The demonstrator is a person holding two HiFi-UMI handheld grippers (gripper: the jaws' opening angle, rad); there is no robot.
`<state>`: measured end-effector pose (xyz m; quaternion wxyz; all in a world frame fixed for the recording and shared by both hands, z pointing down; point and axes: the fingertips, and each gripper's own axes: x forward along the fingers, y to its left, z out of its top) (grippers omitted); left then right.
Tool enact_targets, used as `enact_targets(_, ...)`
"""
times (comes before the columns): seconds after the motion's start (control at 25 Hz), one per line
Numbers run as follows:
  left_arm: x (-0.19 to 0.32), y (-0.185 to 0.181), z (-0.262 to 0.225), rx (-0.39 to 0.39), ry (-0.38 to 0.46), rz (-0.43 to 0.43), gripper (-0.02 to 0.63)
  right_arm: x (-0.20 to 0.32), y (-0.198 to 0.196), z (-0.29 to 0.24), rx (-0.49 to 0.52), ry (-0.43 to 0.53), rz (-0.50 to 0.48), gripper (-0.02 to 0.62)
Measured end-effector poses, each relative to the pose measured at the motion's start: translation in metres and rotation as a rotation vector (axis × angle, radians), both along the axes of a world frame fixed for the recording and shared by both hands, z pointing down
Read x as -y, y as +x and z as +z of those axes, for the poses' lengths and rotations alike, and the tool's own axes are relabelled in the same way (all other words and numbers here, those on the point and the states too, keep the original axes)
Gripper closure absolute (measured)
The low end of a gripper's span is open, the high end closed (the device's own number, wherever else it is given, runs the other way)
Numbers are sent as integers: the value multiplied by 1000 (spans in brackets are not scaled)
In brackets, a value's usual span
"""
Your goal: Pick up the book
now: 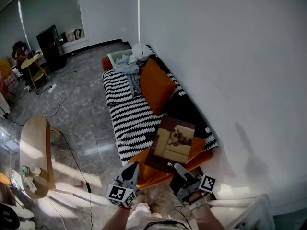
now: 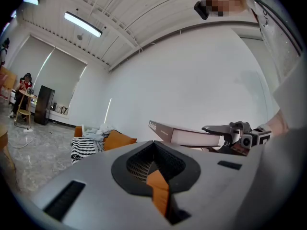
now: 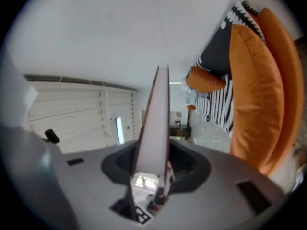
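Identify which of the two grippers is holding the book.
The right gripper: its jaws clamp the near edge of the book. The left gripper, beside it, holds nothing.

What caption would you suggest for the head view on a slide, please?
Right gripper holds the book by its edge over the sofa; left gripper empty beside it.

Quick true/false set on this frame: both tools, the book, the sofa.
1. The right tool is clamped on the book. True.
2. The left tool also holds the book. False: it holds nothing and is clear of the book.
3. The book lies flat on the sofa. False: it is held up off the sofa, over its near end.
4. An orange cushion lies on the sofa. True.
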<state>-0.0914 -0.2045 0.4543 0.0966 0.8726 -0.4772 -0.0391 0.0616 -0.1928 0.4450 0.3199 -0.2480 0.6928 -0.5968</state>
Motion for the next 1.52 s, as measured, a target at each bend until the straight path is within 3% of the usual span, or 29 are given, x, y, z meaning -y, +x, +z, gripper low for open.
enact_targets(1.52, -33, -2, -21, 34, 33, -44, 583, -20, 9, -1, 70, -10, -5, 428)
